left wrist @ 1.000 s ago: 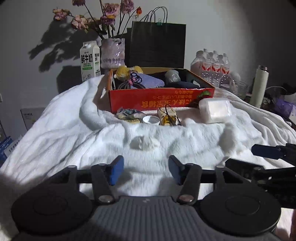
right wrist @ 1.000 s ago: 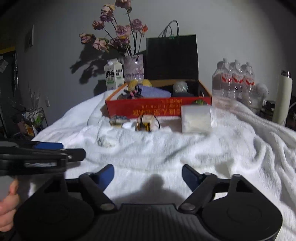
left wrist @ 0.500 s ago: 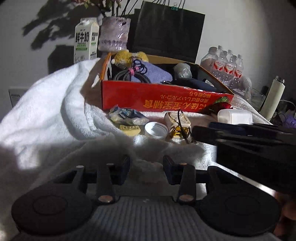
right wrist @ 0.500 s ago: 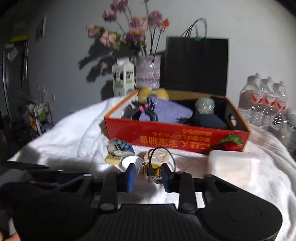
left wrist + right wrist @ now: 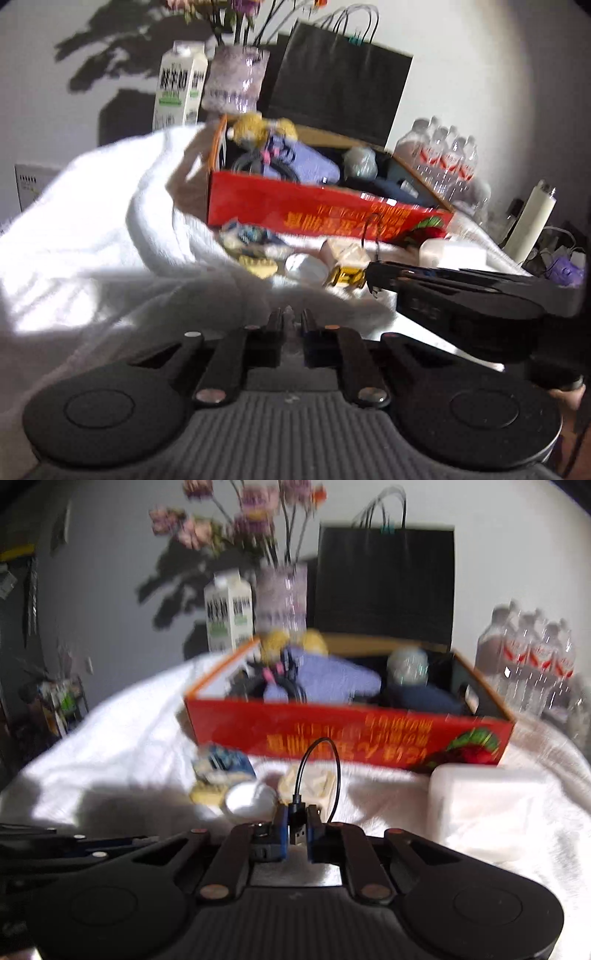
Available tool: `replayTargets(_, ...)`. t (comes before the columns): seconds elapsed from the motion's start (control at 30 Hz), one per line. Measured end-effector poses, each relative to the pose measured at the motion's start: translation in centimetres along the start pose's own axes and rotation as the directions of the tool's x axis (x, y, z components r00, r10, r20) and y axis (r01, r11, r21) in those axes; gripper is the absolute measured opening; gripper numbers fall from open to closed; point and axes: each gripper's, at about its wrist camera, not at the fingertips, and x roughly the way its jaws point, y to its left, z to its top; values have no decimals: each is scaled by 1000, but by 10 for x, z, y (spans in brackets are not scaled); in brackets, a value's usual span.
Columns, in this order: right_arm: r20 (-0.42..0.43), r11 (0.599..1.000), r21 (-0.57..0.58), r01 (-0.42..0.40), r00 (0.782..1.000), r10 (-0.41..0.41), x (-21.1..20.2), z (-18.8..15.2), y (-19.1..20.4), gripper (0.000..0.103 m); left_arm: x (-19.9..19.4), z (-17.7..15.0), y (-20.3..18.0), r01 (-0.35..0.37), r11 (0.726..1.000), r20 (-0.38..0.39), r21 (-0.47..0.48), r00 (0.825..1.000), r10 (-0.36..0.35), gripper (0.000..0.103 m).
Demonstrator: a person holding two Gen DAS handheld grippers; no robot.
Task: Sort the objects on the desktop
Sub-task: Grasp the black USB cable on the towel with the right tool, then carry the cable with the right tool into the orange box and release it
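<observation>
The right gripper (image 5: 297, 832) pinches a black cable plug (image 5: 297, 829). The left gripper (image 5: 293, 325) looks squeezed together; anything inside is blurry.

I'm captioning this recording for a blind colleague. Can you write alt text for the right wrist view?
The right gripper is shut on a short black cable, pinching its plug above a white towel. Behind it stands a red box full of odds and ends, with a white cap and a white block in front. The picture is blurred.
</observation>
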Motion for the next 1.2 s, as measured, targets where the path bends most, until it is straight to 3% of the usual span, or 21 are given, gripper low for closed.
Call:
replayTargets(0.2,87,996,83,-35,996,28,-64,-3,-9,8,-42,3,-8,-1,1000,69,-18,998,2,11)
replayTargets(0.43,123,993,103,-55,992,42,-119,-21,-16,8,-75,1,-33,14,1000,106,25,994,-17,11)
replayTargets(0.87,190,990,131,-56,981,30,-153,-22,-33,8,-89,4,-65,-2,995,138,97,990,-11,11)
replayTargets(1.03,229,994,99,-55,973,31,-149,3,-47,8,-73,43,-67,86,987,104,138,989,-101,11)
replayTargets(1.2,264,998,54,-43,964,27,-123,49,-73,8,-30,100,-66,79,985,78,152,993,-91,11)
